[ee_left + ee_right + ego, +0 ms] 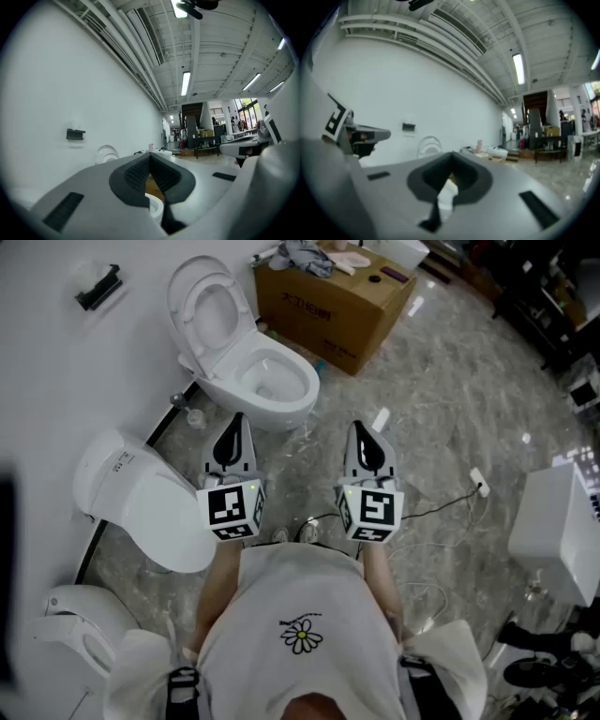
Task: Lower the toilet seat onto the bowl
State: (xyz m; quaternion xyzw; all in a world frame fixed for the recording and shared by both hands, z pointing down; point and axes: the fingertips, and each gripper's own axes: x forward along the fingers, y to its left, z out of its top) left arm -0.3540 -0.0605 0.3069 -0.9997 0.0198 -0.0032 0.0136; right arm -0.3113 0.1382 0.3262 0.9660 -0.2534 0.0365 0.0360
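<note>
Toilets line the white wall (56,371): one toilet (141,498) sits just left of the left gripper (235,423), whose jaws are pressed together, empty. Ahead of both grippers stands the toilet bowl (272,381), its seat (211,306) raised upright. The right gripper (362,427) is likewise closed on nothing. Ahead of it, a cardboard box (328,306) carries dark print, unreadable. Grey marbled floor (450,390) runs underneath.
</note>
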